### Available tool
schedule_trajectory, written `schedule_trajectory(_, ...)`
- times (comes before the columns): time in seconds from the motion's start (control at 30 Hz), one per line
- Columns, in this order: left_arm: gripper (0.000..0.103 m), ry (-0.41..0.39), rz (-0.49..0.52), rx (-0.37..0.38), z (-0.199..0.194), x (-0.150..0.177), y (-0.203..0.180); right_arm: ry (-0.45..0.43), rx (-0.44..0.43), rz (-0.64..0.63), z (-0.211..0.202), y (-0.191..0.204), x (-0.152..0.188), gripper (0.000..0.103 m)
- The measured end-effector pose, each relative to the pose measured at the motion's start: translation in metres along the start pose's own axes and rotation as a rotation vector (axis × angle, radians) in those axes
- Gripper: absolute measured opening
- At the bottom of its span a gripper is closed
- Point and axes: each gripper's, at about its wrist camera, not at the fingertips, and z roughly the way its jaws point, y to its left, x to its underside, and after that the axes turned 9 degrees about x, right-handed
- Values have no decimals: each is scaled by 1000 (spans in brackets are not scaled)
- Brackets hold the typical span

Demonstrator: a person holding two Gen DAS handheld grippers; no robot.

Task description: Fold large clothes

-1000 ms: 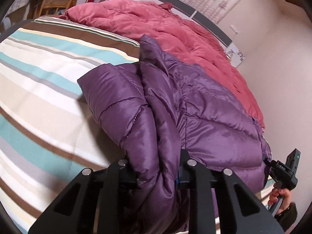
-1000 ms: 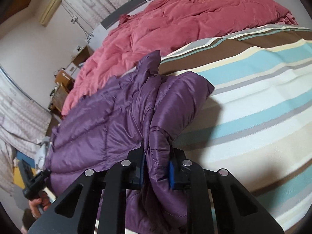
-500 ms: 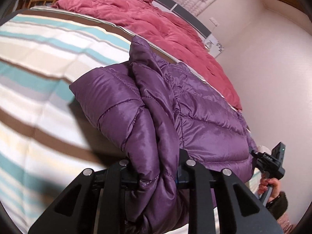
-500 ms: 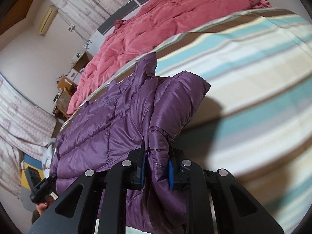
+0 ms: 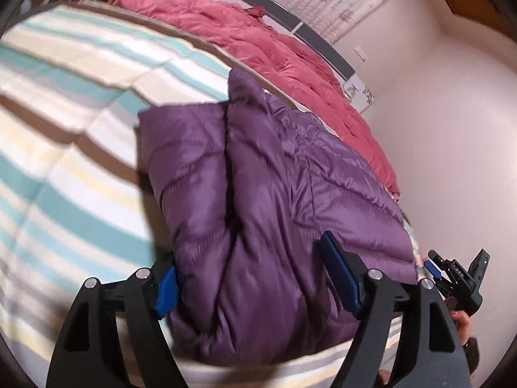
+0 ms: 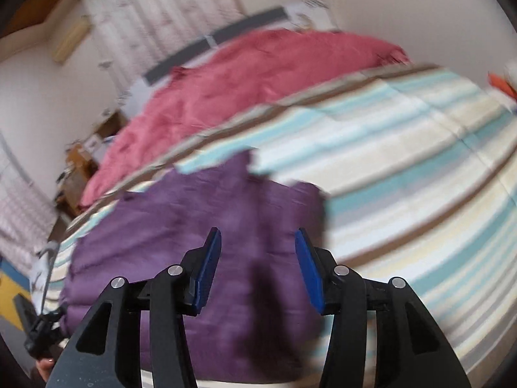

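A purple quilted puffer jacket [image 5: 274, 194] lies folded on the striped bedcover [image 5: 64, 168]. My left gripper [image 5: 255, 278] is open, its blue pads [image 5: 339, 274] wide apart on either side of the jacket's near edge. My right gripper [image 6: 258, 265] is open too, above the jacket [image 6: 194, 226], with nothing between its pads [image 6: 206, 271]. The right gripper also shows at the lower right of the left wrist view [image 5: 452, 274]. The right wrist view is blurred.
A crumpled red duvet [image 5: 274, 51] lies along the far side of the bed, also in the right wrist view [image 6: 258, 77]. A pale wall [image 5: 452, 129] stands close on the right. Wooden furniture [image 6: 77, 161] and curtains [image 6: 161, 9] stand behind the bed.
Both grippers have opened and let go of the jacket fold. The jacket has dropped flat onto the bedcover. The right gripper has lifted clear.
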Motion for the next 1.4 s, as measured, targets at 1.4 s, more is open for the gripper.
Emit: schedule_trajectory(1.4,81,-122,-141,6,-11,58,-31,78,-126,-467,68,173,93,19)
